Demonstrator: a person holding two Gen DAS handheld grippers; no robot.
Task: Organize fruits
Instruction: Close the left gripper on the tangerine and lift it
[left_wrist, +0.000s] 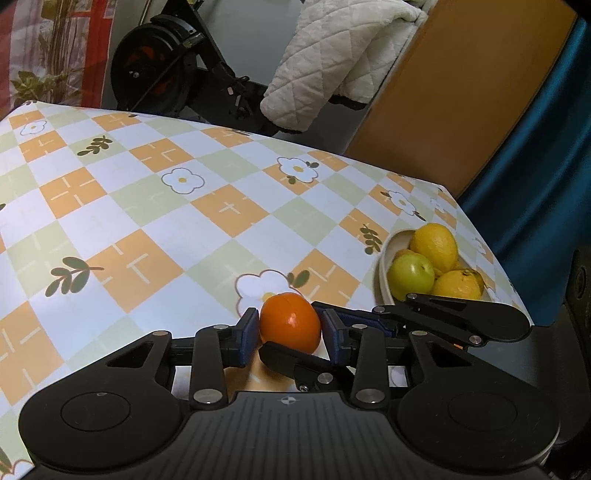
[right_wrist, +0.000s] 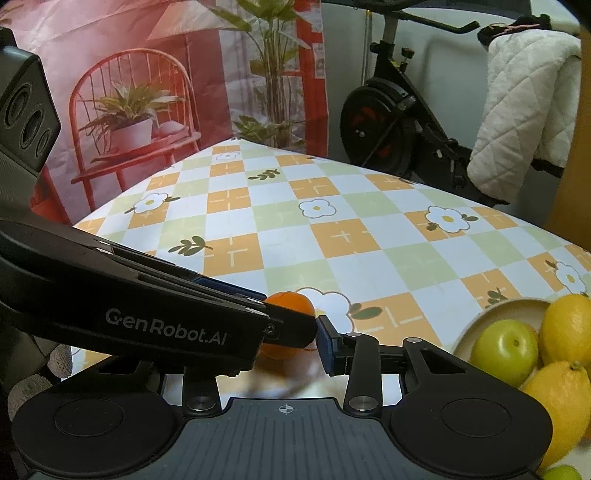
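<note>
My left gripper (left_wrist: 290, 326) has its blue pads to either side of the round orange fruit (left_wrist: 290, 325); the pads appear to touch its flanks, so I judge it clenched on the fruit. The fruit sits low over the bench covered in a checked floral cloth (left_wrist: 155, 206); whether it rests on the cloth or is just lifted, I cannot tell.

My right gripper (right_wrist: 295, 332) points at the same fruit from the right. One blue pad (right_wrist: 327, 343) stands just beside the orange's right edge; the opposite finger is hidden behind my left tool, which crosses in front of it (so I cannot tell whether the right gripper is parted or closed).

The relation that matters: the beige shallow bowl (left_wrist: 382, 266) lies ahead and to the right of the held orange, near the bench's right edge. It carries two yellow lemons (left_wrist: 436, 247) and a green apple (left_wrist: 410, 277), with free room on its near left side. The right hand is the nearer to the bowl, and lies between my left gripper and it.
</note>
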